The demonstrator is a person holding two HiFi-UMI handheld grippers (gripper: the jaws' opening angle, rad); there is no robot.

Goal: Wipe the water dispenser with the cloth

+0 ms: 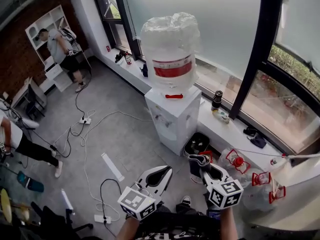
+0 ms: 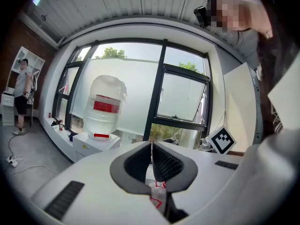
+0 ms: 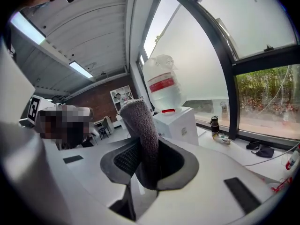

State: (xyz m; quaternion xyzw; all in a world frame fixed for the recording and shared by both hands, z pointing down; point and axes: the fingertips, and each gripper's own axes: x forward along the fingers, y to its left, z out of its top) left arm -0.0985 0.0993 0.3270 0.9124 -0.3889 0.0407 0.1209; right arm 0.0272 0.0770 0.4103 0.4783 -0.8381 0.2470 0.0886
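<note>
At the centre of the head view stands the dispenser [image 1: 175, 116], a white cabinet against the window sill with a big clear bottle [image 1: 170, 51] upended on top. Both of my tools sit low in that frame, well apart from it, with bare floor between.

My right hand-held gripper [image 1: 204, 167], at lower right of centre, is clenched on the cloth [image 3: 140, 125]. In its own view a grey, nubbly roll stands up from between the pads and leans toward the upper left, with the dispenser behind it in mid-frame. My left hand-held gripper [image 2: 151, 144], at lower centre-left of the head view, is clenched with nothing in it; its ribbed pads meet along a thin seam.

As I judge it, the wiping itself has not begun. The cloth is in hand, which is the only part done. It touches no face of the dispenser, and I can make out no damp streak on the cabinet. What remains is the approach, then the top, front and sides.
</note>
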